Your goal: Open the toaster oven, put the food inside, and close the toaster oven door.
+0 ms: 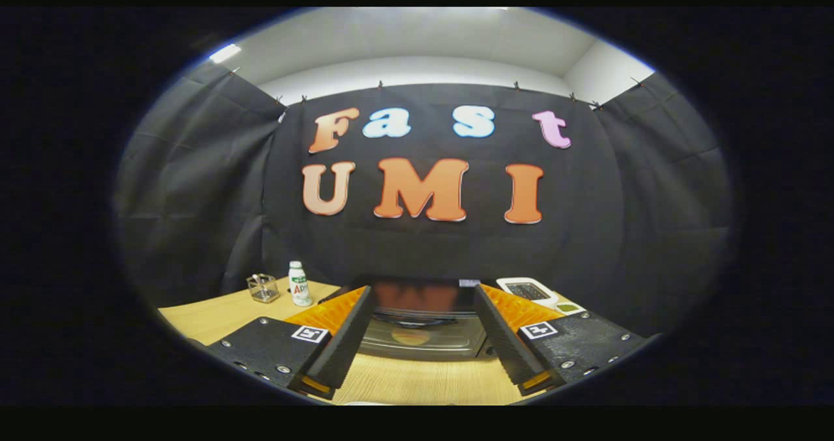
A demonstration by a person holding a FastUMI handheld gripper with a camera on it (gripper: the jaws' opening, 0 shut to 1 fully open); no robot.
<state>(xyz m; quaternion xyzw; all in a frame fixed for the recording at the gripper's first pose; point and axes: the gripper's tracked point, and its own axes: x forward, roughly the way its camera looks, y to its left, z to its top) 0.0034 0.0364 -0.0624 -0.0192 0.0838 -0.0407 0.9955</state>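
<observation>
Gripper (423, 311) fingers spread wide apart, holding nothing; just ahead between them, the toaster oven (423, 327) sits toward the table's (423, 379) far edge.

Glossy toaster oven (423, 317) top, matt ribbed tongs (423, 327) pads — pale wood-grain table (423, 379)

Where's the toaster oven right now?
In the gripper view, the toaster oven sits on the wooden table just ahead of the open claw, framed between its two fingers, with a small white bottle off to its left.
</observation>
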